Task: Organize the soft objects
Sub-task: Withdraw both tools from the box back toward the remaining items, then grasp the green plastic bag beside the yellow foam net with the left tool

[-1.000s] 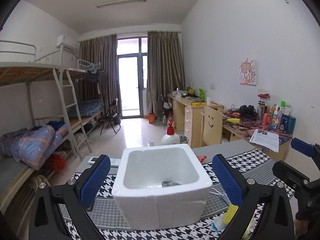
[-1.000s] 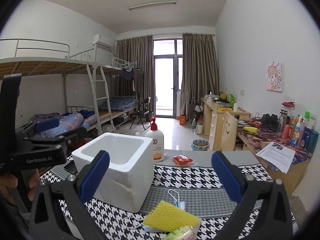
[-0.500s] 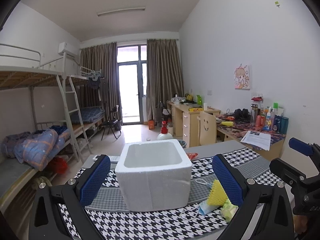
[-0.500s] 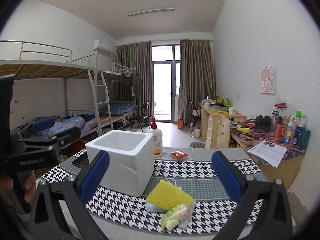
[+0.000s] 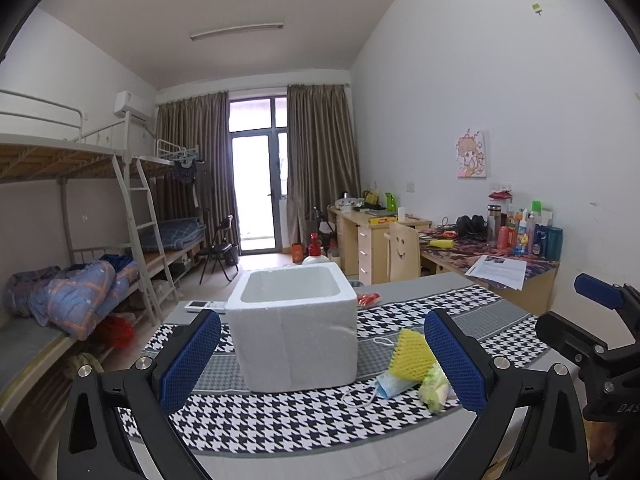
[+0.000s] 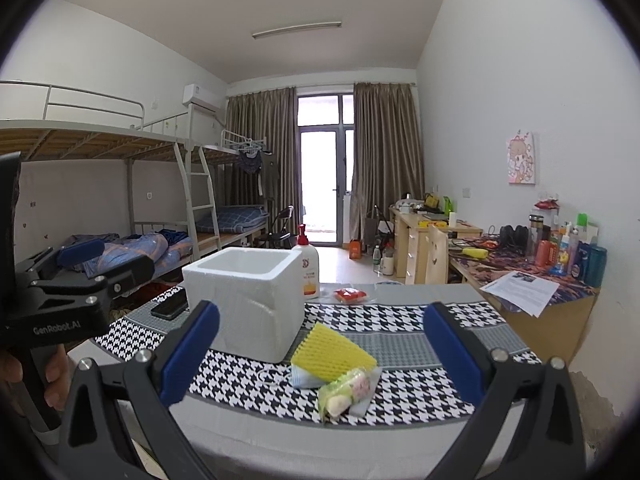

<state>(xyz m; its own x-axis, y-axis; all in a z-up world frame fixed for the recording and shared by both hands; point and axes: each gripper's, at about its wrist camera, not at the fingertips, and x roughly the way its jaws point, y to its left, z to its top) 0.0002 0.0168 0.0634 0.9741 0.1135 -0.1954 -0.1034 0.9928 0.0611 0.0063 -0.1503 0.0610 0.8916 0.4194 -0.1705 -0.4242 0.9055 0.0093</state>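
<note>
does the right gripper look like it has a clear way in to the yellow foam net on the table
Probably yes. The right gripper is open and aimed at the yellow foam net, which lies in the open beside the white foam box. Only the face mask beneath it and the wrapped packet in front crowd it.

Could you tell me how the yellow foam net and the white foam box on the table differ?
The yellow foam net is small, ridged and lies tilted on a face mask; the white foam box is much larger, smooth-walled, upright and open-topped. The net sits nearer the cameras, right of the box. Both rest on the houndstooth cloth.
</note>
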